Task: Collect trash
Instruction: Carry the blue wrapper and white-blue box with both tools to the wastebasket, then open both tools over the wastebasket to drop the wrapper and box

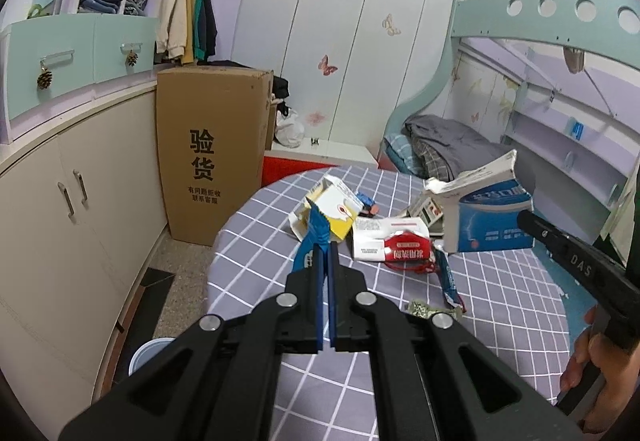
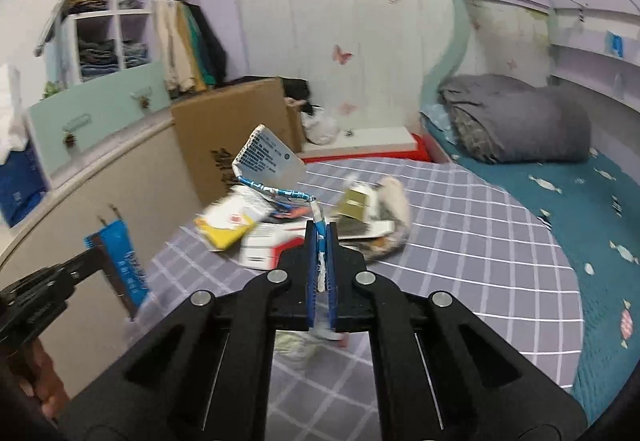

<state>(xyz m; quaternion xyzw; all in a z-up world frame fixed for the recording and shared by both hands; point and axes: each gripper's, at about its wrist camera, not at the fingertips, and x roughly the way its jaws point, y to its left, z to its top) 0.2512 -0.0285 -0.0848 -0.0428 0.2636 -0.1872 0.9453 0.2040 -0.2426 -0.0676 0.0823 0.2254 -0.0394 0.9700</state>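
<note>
both hand-held grippers clamped on trash, above the checked counter

left hand-held gripper (image 1: 326,253) is closed on a blue wrapper (image 1: 310,241); right hand-held gripper (image 2: 320,241) is closed on the crushed edge of a blue-and-white carton (image 2: 266,161), which hangs clear of the counter (image 1: 500,273). remaining trash: yellow box (image 1: 340,213), red-and-white box (image 1: 394,247), a small wrapper (image 1: 448,277) near the front edge. no bin plainly visible. judgement: the carton is pinched only by a thin fold, so carry it slow and level, avoid twisting, and keep both grips firm until over the bin.
</note>
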